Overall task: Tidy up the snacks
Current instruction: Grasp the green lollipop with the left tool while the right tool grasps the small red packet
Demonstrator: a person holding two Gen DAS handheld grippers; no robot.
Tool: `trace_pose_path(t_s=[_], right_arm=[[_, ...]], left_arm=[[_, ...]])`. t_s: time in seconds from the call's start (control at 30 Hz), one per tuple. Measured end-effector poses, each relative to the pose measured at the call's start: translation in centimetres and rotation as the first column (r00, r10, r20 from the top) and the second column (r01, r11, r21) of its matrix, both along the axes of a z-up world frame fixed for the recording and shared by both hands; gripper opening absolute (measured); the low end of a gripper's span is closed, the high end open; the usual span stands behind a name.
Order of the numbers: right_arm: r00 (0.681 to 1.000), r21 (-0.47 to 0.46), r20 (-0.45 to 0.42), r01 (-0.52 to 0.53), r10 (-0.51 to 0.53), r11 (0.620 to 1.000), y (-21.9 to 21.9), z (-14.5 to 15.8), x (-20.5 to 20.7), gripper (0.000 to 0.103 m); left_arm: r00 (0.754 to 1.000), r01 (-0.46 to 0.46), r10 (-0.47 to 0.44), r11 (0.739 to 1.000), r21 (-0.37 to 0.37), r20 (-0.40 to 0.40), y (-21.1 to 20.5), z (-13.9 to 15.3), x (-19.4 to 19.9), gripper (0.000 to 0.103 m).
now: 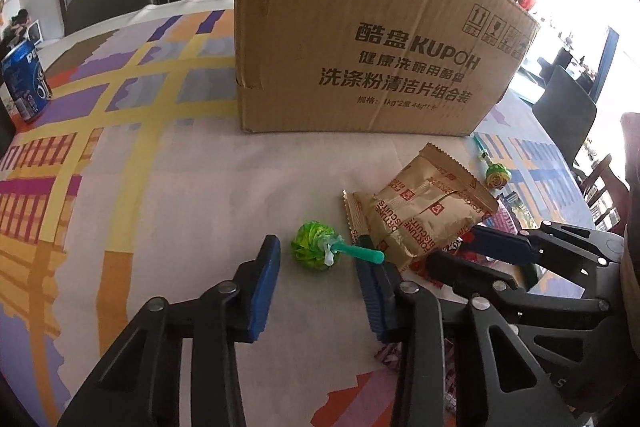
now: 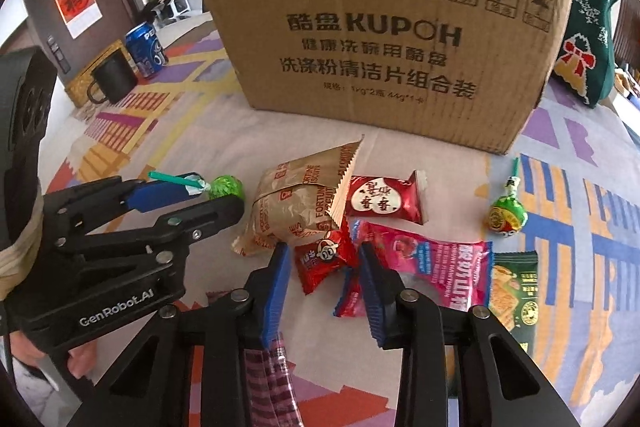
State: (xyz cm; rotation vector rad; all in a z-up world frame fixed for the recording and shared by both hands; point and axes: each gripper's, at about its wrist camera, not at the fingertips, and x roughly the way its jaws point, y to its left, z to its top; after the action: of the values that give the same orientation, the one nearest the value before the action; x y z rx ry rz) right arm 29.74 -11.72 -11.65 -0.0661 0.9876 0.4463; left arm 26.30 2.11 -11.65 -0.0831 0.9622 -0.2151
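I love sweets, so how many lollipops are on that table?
2. One bright green lollipop lies between the left gripper fingers; another lollipop lies right of the snack packets, near the cardboard box. More may be hidden.

Tall cardboard box (image 2: pixel 384 39) behind crowded snack packets (image 2: pixel 384 203)

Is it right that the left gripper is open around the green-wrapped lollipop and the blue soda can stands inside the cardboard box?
Not quite. The blue soda can stands on the table beside the black mug, outside the cardboard box, as the right wrist view shows. The rest holds.
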Motion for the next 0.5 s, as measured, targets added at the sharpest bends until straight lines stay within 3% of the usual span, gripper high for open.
trace_pose_path(t_s=[0.23, 0.5], right_arm=[[1.000, 0.008, -0.001, 0.016, -0.016, 1.000, -0.26, -0.14, 0.16, 0.026], [0.999, 0.025, 0.006, 0.032, -0.032, 0.999, -0.78, 0.07, 0.05, 0.017]], left_arm=[[1.000, 0.006, -0.006, 1.000, -0.005, -0.013, -0.56, -0.41, 0.34, 0.027], [1.000, 0.005, -0.005, 1.000, -0.004, -0.008, -0.74, -0.02, -0.20, 0.027]])
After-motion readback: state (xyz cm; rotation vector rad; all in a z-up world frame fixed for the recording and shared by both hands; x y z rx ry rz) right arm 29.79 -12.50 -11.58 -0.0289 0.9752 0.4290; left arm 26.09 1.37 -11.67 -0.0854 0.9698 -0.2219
